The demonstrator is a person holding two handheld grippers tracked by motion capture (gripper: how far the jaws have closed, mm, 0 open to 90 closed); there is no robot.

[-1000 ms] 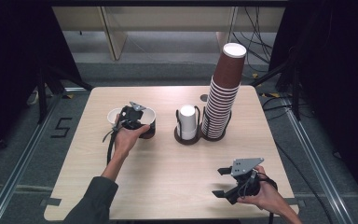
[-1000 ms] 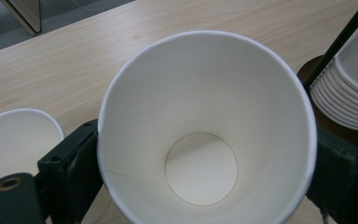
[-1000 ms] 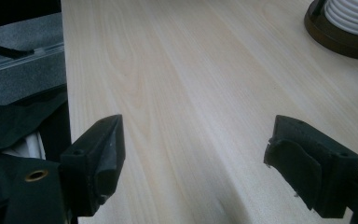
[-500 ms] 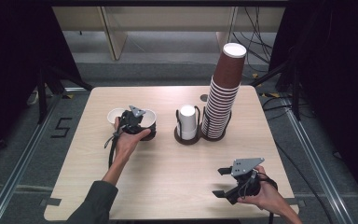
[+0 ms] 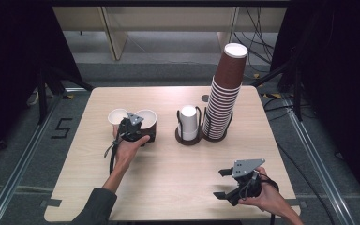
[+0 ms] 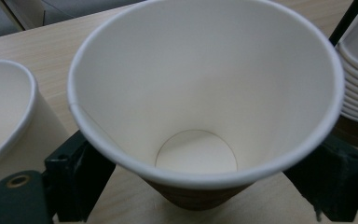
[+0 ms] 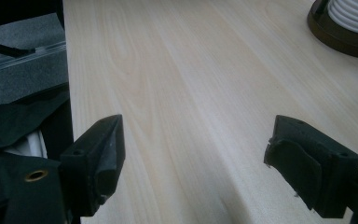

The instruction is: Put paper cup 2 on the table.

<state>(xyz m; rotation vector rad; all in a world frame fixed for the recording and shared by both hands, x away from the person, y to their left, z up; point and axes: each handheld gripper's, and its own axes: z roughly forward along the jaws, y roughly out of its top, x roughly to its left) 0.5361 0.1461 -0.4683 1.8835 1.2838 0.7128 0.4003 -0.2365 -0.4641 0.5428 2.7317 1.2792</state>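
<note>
A brown paper cup [image 5: 147, 119] with a white inside stands on the table's left half. My left gripper [image 5: 138, 127] is open, one jaw on each side of the cup [image 6: 200, 93]. I cannot tell whether the jaws touch its wall, because the wide rim hides the contact. A white cup [image 5: 117, 116] stands just left of it, close by [image 6: 4, 107]. My right gripper [image 5: 219, 183] hovers open near the table's front right, with bare wood between its jaws [image 7: 193, 154].
A tall leaning stack of brown cups [image 5: 224, 89] sits in a round holder at mid-table. Beside it, a second holder [image 5: 188, 136] carries a white cup [image 5: 188, 119]. The holder's base [image 7: 340, 35] shows ahead of the right gripper. Dark floor and cables surround the table [image 5: 178, 178].
The left hand and gripper have drawn slightly toward the person. The brown cup's open rim now shows beside the white cup. The right gripper has stayed put.
</note>
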